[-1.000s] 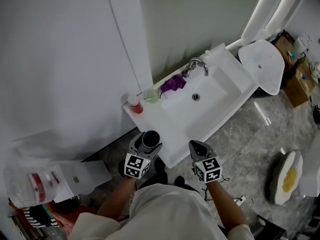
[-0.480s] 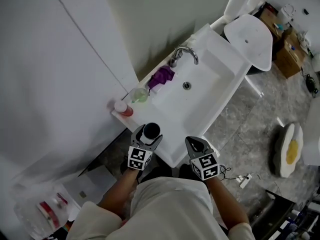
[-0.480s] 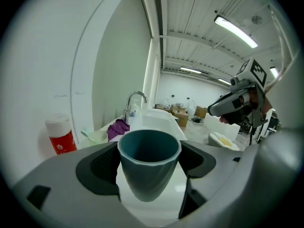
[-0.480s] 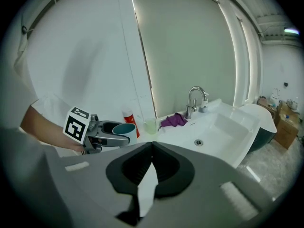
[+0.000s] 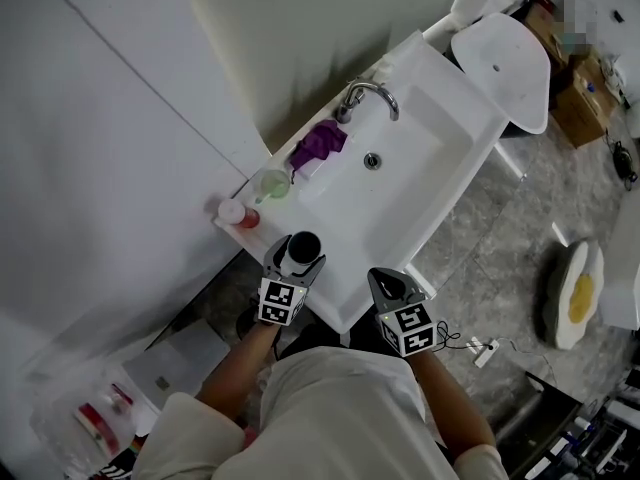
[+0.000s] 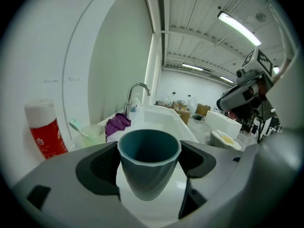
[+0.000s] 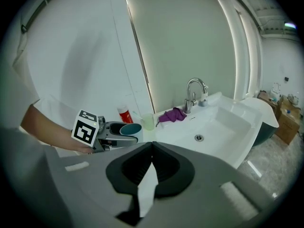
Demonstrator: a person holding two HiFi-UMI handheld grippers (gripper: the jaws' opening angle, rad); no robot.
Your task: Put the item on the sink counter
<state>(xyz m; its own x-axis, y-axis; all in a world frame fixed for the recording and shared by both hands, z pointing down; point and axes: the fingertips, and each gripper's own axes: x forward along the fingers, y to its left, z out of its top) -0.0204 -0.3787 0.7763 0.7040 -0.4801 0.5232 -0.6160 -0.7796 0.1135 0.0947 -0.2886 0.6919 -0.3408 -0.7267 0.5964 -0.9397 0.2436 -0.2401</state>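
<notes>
A dark teal cup [image 5: 303,247] stands upright between the jaws of my left gripper [image 5: 296,258], which is shut on it. In the left gripper view the cup [image 6: 149,163] fills the gap between the black pads [image 6: 102,167], and the white sink counter [image 6: 164,122] lies just beyond. The cup hangs over the counter's [image 5: 345,286] front left part. My right gripper [image 5: 390,286] hovers at the counter's front edge with its jaws together and nothing in them. In the right gripper view the tips [image 7: 152,145] meet, and the left gripper [image 7: 124,129] with the cup shows to the left.
Along the counter's left edge stand a red bottle [image 5: 238,213], a pale green cup with a toothbrush [image 5: 272,183] and a purple cloth [image 5: 318,143]. A chrome faucet [image 5: 365,96] rises behind the basin [image 5: 400,183]. A white toilet [image 5: 505,68] stands to the right and boxes [image 5: 585,108] lie on the floor.
My left gripper has carried the cup forward and down, from off the counter's front corner to over its front left part. The right gripper has sunk slightly.
</notes>
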